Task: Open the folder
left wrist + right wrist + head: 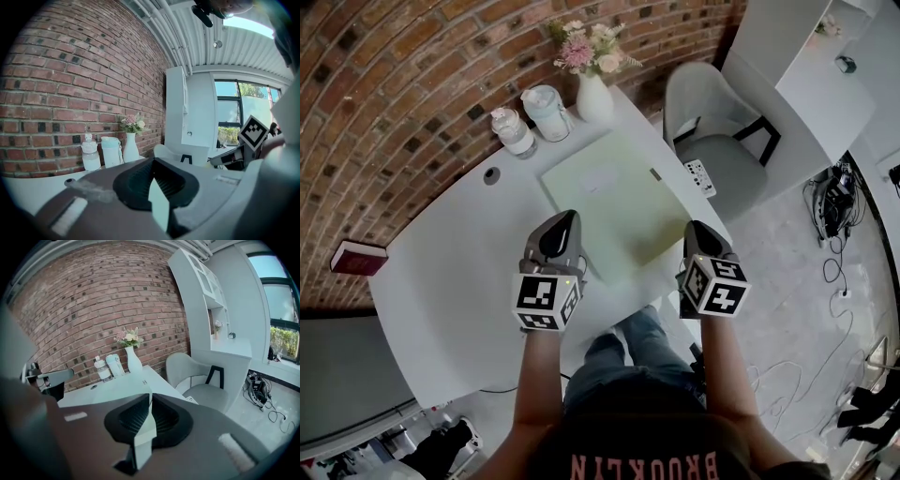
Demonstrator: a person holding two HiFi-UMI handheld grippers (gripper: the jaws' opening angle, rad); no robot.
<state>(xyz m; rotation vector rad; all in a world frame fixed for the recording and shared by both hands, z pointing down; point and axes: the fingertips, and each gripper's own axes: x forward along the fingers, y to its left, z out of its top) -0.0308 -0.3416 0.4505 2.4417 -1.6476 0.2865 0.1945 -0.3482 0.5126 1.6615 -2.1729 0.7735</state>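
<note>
A pale green folder lies flat on the white table. My left gripper is at the folder's near left edge. In the left gripper view a pale green sheet edge is clamped between the jaws of that gripper. My right gripper is at the folder's near right corner. In the right gripper view a thin pale green strip is pinched between the jaws of that gripper. Which layer of the folder each holds is hidden by the gripper bodies.
At the table's far edge stand a white vase of flowers and two bottles. A grey chair with a remote is to the right. A red book lies at the far left; cables lie on the floor.
</note>
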